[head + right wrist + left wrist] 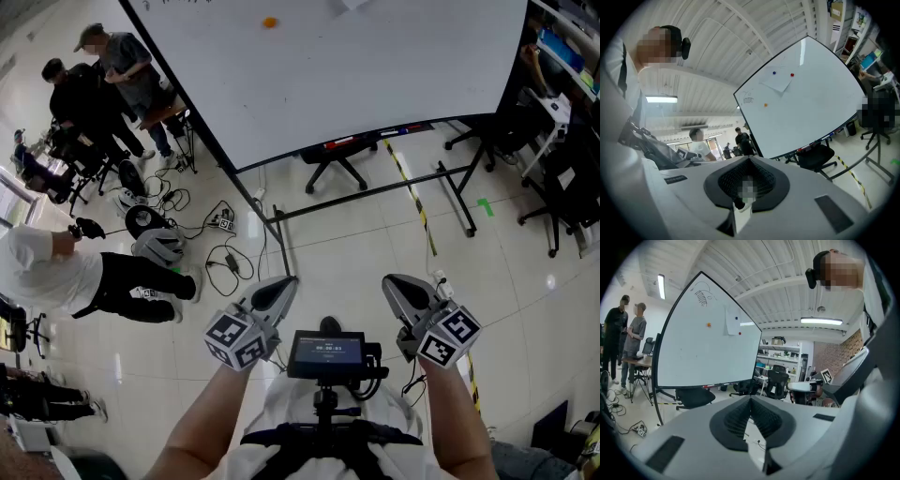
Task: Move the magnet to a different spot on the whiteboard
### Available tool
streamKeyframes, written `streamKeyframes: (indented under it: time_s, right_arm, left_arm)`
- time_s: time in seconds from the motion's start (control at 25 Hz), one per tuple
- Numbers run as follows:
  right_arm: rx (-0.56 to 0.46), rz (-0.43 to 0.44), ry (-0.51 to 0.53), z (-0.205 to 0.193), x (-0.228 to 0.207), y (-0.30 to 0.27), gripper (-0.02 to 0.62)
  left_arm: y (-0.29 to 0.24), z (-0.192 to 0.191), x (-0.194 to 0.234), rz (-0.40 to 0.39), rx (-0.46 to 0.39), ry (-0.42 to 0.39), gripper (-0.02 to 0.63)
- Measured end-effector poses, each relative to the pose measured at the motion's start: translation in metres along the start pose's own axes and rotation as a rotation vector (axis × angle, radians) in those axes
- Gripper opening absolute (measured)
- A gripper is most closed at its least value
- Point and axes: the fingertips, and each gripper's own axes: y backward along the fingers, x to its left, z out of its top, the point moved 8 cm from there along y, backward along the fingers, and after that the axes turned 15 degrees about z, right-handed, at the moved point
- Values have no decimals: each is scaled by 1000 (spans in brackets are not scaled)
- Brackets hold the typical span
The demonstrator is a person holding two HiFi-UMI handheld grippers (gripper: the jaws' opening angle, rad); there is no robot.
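Observation:
A small orange magnet [270,22] sticks to the big whiteboard [375,75] far ahead; it also shows as the orange magnet [708,325] in the left gripper view and as the orange magnet [765,105] in the right gripper view. A paper sheet [777,83] is pinned higher up by a blue magnet [774,73] and a red magnet [791,74]. My left gripper [281,286] and right gripper [394,284] are held close to my body, well short of the board. Both have their jaws together with nothing between them, seen at the left gripper [750,399] and the right gripper [749,161].
A black office chair [335,159] stands under the board, between the stand's legs [459,202]. Cables and gear [220,244] lie on the floor at left, near several people [103,84]. Yellow-black tape [412,197] runs across the tiles. Desks and chairs [562,141] stand at right.

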Motion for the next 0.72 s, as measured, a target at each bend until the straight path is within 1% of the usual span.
streamKeyframes:
  time_s: [0.16, 0.28, 0.44, 0.72]
  right_arm:
    - [4, 3, -3, 1, -13, -23, 34]
    - [8, 14, -7, -4, -21, -32, 34]
    - [22, 34, -9, 0, -38, -66, 34]
    - [48, 28, -11, 6, -70, -111, 34]
  left_arm:
    - [-10, 7, 21, 0, -6, -6, 29]
    - [-13, 1, 29, 12, -3, -13, 29]
    - [-22, 5, 62, 42, -3, 6, 29]
    - [-50, 10, 112, 50, 8, 51, 29]
